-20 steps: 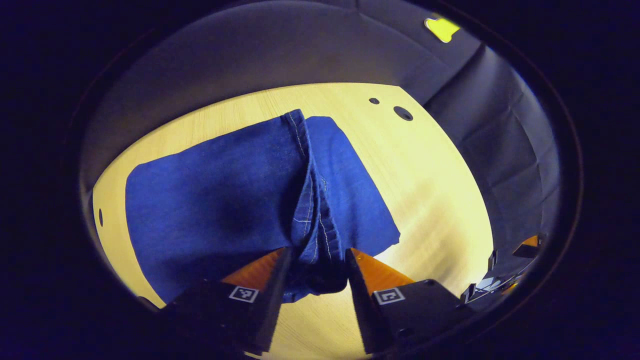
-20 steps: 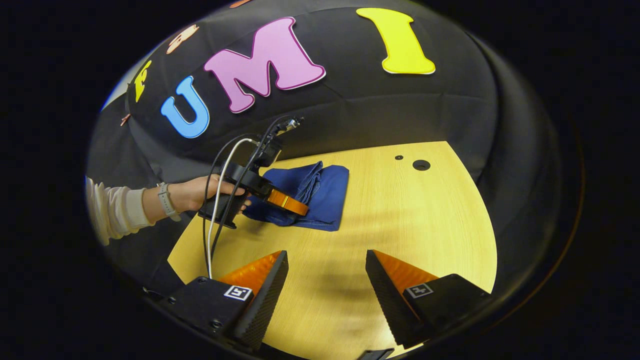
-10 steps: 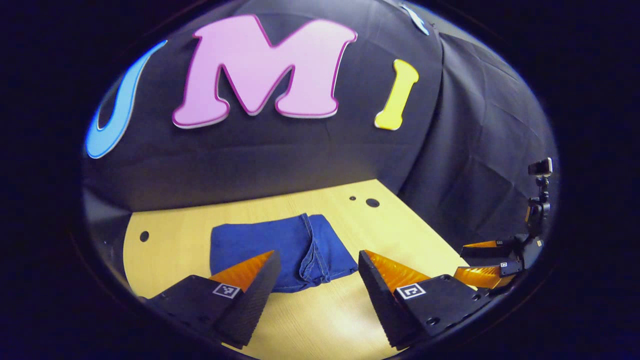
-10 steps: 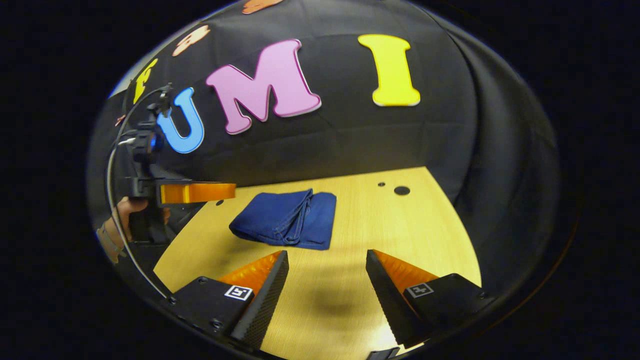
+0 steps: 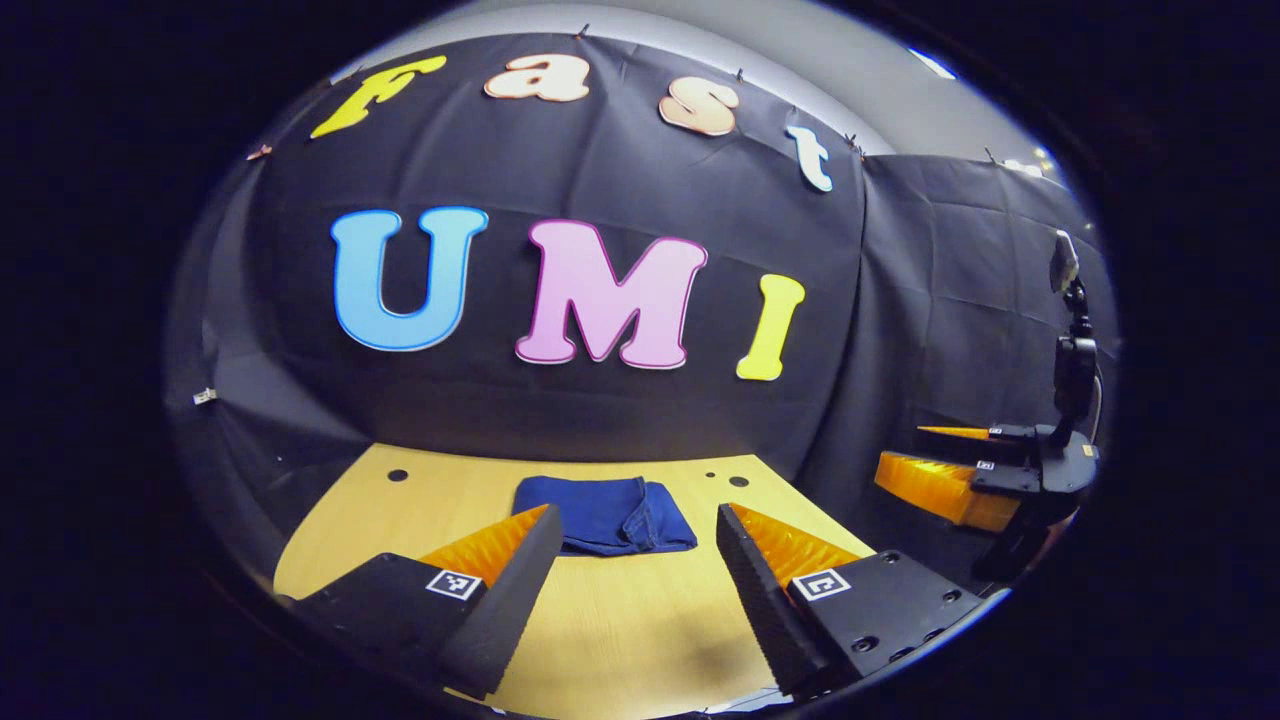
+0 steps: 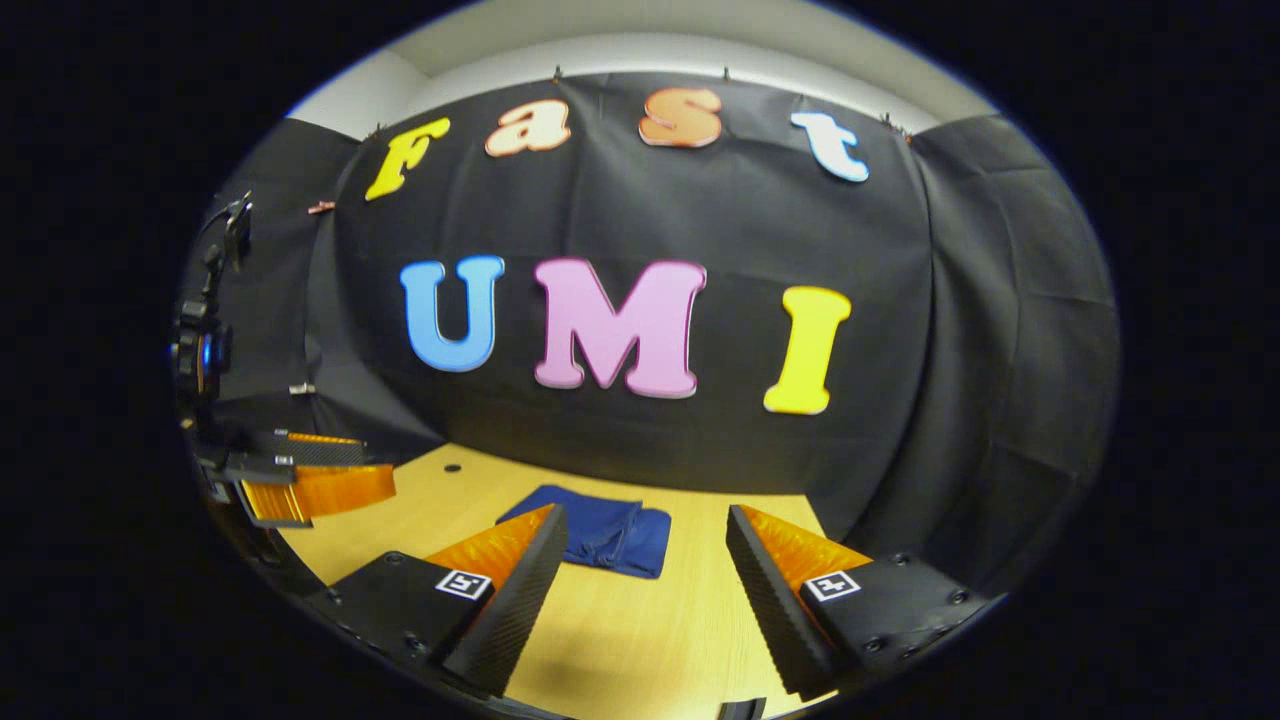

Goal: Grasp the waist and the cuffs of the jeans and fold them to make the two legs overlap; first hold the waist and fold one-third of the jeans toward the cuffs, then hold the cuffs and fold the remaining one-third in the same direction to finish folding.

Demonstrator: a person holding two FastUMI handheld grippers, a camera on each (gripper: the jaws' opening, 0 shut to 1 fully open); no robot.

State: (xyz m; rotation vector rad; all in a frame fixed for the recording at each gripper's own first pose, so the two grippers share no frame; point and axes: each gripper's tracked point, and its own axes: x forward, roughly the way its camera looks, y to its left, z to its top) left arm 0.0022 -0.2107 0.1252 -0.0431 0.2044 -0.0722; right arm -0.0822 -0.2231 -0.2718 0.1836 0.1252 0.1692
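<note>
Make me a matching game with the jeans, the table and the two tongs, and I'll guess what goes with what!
Things:
1. folded blue denim jeans
2. light wooden table
3. left tongs
4. right tongs

States or places:
A. has small round holes near its far edge
B. open, with the other tongs at its left
C. lying flat on the table
D. open, with the other tongs at its right

Pairs: 1-C, 2-A, 3-D, 4-B
</note>
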